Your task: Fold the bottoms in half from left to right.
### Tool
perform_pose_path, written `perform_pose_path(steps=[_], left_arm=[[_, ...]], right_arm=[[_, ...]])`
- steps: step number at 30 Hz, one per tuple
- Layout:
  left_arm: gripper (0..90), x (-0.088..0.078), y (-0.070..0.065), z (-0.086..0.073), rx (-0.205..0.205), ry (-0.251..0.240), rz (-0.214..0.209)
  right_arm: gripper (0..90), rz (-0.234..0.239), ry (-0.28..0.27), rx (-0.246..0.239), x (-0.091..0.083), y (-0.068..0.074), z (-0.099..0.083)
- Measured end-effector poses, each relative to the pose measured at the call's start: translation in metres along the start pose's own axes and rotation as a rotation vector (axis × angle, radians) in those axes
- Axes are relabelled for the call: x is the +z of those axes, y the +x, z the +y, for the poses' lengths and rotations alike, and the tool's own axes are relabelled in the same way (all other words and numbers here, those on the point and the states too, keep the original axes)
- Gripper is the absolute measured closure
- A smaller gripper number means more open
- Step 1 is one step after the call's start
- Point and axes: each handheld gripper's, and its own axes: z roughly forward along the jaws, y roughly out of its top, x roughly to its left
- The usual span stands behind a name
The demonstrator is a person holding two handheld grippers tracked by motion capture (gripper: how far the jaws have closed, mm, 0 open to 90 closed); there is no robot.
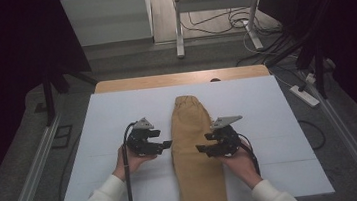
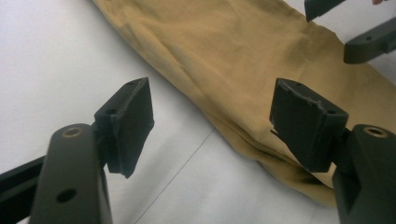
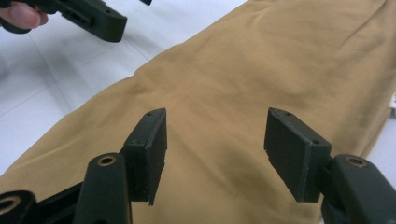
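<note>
The left gripper (image 1: 167,144) had its fingers (image 2: 127,121) spread apart with nothing between them, poised just off the near edge of the tan folded trousers (image 1: 195,149). The right gripper (image 1: 202,150) was likewise spread and empty, its fingers (image 3: 295,154) hovering over the cloth's middle. The trousers lay lengthwise down the centre of the white desk (image 1: 98,124), one end hanging over the near edge, with a gripper at either side.

The risk, I judged, lay in an uneven pinch: if the left fingers closed short of the hem they could catch air or only the top layer, and the fold would slide open. A right-hand grab at the smooth middle might bunch the fabric and drag the overhanging end off the desk.
</note>
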Motion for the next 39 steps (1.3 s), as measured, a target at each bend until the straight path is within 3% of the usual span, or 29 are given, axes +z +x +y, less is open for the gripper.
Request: perform_pose_path(steps=[14,25,39], left_arm=[[29.0,0.007,0.0,0.004,-0.012,0.006,0.004],[28.3,0.011,-0.001,0.011,0.002,0.009,0.009],[28.2,0.022,0.014,0.028,-0.021,-0.002,0.011]], right_arm=[[38.9,-0.006,0.009,0.021,0.002,-0.012,-0.002],[38.9,-0.026,0.017,0.033,0.006,-0.021,0.0],[38.8,-0.031,0.009,0.054,0.012,-0.037,0.006]])
